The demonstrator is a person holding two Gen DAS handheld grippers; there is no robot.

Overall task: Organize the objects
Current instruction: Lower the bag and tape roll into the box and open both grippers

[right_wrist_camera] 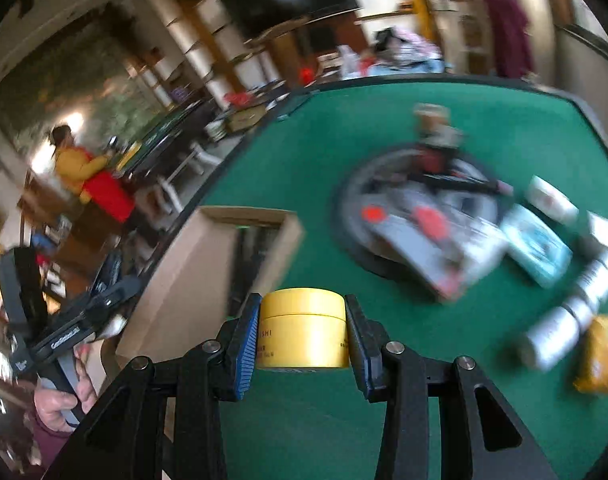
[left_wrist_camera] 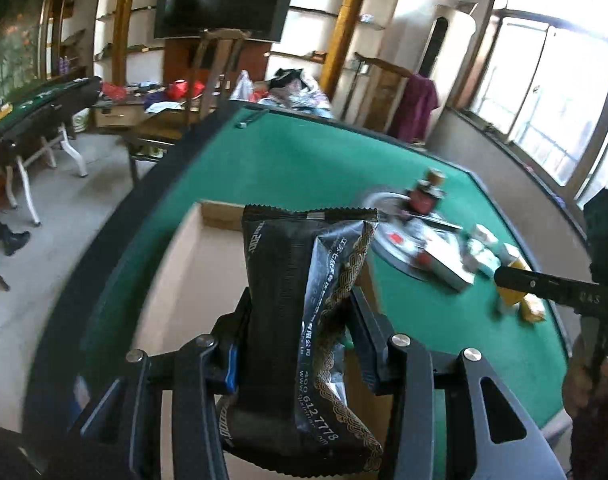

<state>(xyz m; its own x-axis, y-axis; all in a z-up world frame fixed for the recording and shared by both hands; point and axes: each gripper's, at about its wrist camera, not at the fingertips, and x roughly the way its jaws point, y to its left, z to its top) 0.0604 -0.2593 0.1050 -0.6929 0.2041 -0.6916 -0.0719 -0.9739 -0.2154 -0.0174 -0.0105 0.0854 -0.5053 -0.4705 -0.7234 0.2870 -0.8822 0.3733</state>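
Note:
My left gripper [left_wrist_camera: 299, 320] is shut on a black foil packet [left_wrist_camera: 304, 312] with gold pattern and white print, held upright above an open cardboard box [left_wrist_camera: 207, 264] on the green table [left_wrist_camera: 295, 160]. My right gripper [right_wrist_camera: 304, 328] is shut on a yellow round jar [right_wrist_camera: 304, 330] and holds it above the green table [right_wrist_camera: 344, 128], just right of the cardboard box [right_wrist_camera: 207, 264]. The right gripper's arm shows at the right edge of the left wrist view [left_wrist_camera: 552, 284].
A round dark tray [right_wrist_camera: 384, 264] in the table's middle carries boxes and a small bottle [left_wrist_camera: 428, 196]. To its right lie a teal box [right_wrist_camera: 540, 244], white jars [right_wrist_camera: 556, 328] and a yellow packet [right_wrist_camera: 600, 352]. A person in yellow and red [right_wrist_camera: 91, 176] stands far left.

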